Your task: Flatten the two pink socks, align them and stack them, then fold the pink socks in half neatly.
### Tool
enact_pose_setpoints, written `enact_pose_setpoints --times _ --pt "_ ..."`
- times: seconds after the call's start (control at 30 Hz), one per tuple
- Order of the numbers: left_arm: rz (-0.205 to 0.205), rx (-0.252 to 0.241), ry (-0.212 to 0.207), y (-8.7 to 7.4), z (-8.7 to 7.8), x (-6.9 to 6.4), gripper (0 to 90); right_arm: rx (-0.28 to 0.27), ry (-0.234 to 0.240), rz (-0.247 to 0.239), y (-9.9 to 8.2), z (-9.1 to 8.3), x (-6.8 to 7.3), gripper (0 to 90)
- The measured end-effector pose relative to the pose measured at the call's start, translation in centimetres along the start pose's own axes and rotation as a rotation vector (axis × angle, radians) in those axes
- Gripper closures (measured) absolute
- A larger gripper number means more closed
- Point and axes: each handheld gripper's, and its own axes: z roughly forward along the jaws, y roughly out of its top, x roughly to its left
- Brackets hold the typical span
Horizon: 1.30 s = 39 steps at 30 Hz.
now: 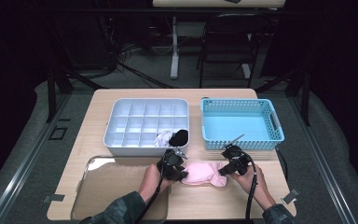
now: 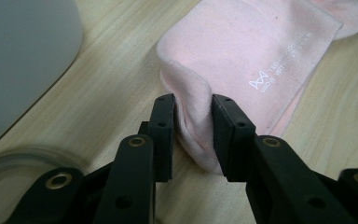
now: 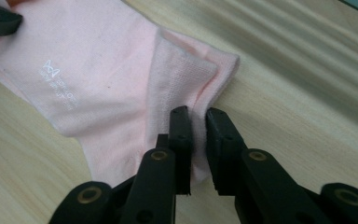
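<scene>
Overhead light falls evenly on the counter [image 1: 121, 95] while the room behind stays dark; the high view is soft (slightly blurred), both gripper views sharper up close.

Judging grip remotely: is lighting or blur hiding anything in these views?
High view: dark surround, lit table, pink sock small and soft. Left gripper view: sock sharp, printed logo legible, near tongs blurred. Right gripper view: sock fairly clear, far tabletop streaked with blur.

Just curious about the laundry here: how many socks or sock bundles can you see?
3: a pink sock on the table between both tools, plus a white bundle and a black bundle in the grey divided box. Others may be hidden.
</scene>
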Motion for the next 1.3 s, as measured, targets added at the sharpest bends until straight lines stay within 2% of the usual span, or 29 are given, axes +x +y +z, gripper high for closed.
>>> enact_pose_setpoints --times 0.27,0.4,0.43,0.63,0.87,1.03,1.1,1.13,1.17,1.2,1.27,1.3 --pt "0.015 -0.004 0.009 0.1 0.0 -0.2 74.0 0.01 -0.008 -0.013 0.0 -0.2 -0.1 84.4" --pt "0.022 -0.004 0.006 0.1 0.1 -0.3 75.4 -0.02 -0.001 0.014 -0.1 -0.1 0.0 84.7" --pt "0.022 -0.005 0.006 0.1 0.1 -0.3 75.8 0.008 0.003 -0.009 0.1 -0.3 -0.3 84.7" --pt "0.028 -0.008 0.009 0.2 0.1 -0.4 77.1 -0.009 0.0 0.001 0.0 -0.6 -0.4 84.8" --pt "0.025 -0.022 -0.002 0.2 0.3 -0.5 78.3 -0.062 0.044 0.036 -0.2 -1.9 -1.0 84.8" --pt "0.023 -0.032 -0.005 0.4 0.5 -0.6 78.3 -0.075 0.062 0.046 -0.3 -2.2 -1.2 84.8" --pt "0.018 -0.035 -0.01 0.4 0.6 -0.6 78.3 -0.069 0.056 0.037 -0.4 -2.3 -1.4 84.8" --pt "0.016 -0.039 -0.008 0.5 0.6 -0.7 78.4 -0.099 0.071 0.065 -0.5 -2.4 -1.4 84.8" --pt "0.017 -0.04 -0.008 0.5 0.6 -0.7 78.5 -0.039 0.072 0.005 -0.3 -2.9 -1.9 84.8" --pt "0.014 -0.041 -0.012 0.5 0.7 -0.7 79.0 -0.106 0.082 0.07 -0.5 -2.6 -1.5 84.8" --pt "0.015 -0.04 -0.014 0.5 0.7 -0.7 79.5 -0.108 0.092 0.072 -0.5 -2.6 -1.5 84.8" --pt "0.019 -0.041 -0.013 0.5 0.7 -0.7 79.5 -0.099 0.116 0.068 -0.4 -2.9 -1.6 84.9"
